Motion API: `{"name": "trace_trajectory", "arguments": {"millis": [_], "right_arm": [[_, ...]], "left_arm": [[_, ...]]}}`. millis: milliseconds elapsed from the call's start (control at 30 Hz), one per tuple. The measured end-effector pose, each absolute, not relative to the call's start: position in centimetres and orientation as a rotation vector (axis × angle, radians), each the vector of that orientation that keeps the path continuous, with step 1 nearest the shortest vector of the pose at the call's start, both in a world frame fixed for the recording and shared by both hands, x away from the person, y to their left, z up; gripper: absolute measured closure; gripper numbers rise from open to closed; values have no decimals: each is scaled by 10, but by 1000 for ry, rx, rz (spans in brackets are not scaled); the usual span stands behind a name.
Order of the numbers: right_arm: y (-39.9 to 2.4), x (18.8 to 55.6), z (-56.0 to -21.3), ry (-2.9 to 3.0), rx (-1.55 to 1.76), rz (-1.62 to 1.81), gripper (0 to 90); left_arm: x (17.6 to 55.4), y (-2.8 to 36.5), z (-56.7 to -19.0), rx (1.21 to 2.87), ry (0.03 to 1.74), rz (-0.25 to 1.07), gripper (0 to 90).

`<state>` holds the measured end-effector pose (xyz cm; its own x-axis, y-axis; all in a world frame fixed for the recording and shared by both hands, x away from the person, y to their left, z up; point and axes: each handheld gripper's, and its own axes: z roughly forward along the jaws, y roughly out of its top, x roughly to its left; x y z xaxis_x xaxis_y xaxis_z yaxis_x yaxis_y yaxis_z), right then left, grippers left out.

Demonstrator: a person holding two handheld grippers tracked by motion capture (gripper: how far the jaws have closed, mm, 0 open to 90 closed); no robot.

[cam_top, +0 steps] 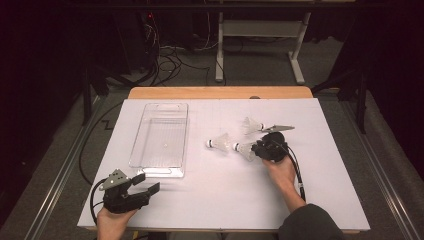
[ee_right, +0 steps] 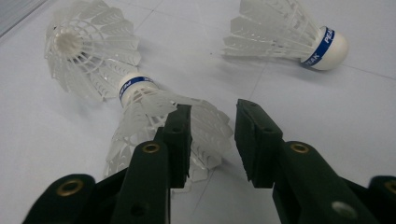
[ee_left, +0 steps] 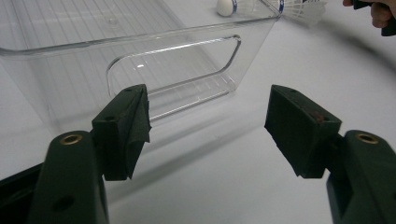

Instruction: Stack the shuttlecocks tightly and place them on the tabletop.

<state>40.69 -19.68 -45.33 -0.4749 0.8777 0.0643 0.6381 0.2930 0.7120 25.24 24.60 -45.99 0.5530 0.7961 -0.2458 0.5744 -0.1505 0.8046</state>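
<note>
Three white shuttlecocks with blue bands lie right of centre on the white sheet. My right gripper (cam_top: 257, 148) (ee_right: 212, 140) is at the skirt of the nearest shuttlecock (cam_top: 245, 149) (ee_right: 149, 112); its jaws stand partly apart, the left pad against the feathers, and they do not clamp them. That shuttlecock's cork touches the skirt of the second shuttlecock (cam_top: 221, 143) (ee_right: 84, 46). The third shuttlecock (cam_top: 252, 125) (ee_right: 289, 32) lies apart, farther back. My left gripper (cam_top: 145, 182) (ee_left: 208, 128) is open and empty at the front left, facing the near end of a clear plastic bin (cam_top: 137, 145) (ee_left: 140, 51).
The bin's handle cut-out (ee_left: 173, 70) faces the left gripper. The white sheet (cam_top: 225, 200) covers a wooden table (cam_top: 220, 92). Behind the table are a white desk frame (cam_top: 260, 45) and cables (cam_top: 170, 60) on the floor.
</note>
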Motion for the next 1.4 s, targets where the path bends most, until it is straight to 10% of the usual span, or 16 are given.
{"name": "trace_trajectory", "arguments": {"millis": [1400], "right_arm": [[-190, 354, -447, 2219, 1314, 1113, 589]], "left_arm": [[252, 247, -459, 1835, 1123, 301, 315]]}}
